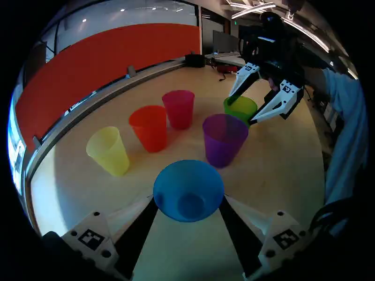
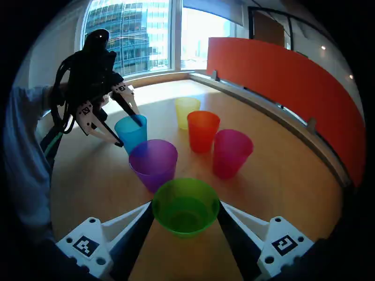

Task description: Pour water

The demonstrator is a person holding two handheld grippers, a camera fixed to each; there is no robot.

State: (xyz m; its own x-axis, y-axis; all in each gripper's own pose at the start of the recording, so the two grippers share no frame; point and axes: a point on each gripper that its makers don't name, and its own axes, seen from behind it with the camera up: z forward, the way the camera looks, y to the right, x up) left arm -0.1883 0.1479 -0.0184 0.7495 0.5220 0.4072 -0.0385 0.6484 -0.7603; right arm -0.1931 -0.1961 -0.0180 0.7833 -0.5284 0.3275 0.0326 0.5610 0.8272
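Blue cup and green cup each gripped, four other cups standing free

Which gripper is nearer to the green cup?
Right. The right gripper is around the green cup itself; the left gripper is around the blue cup, with the purple cup standing between the two cups.
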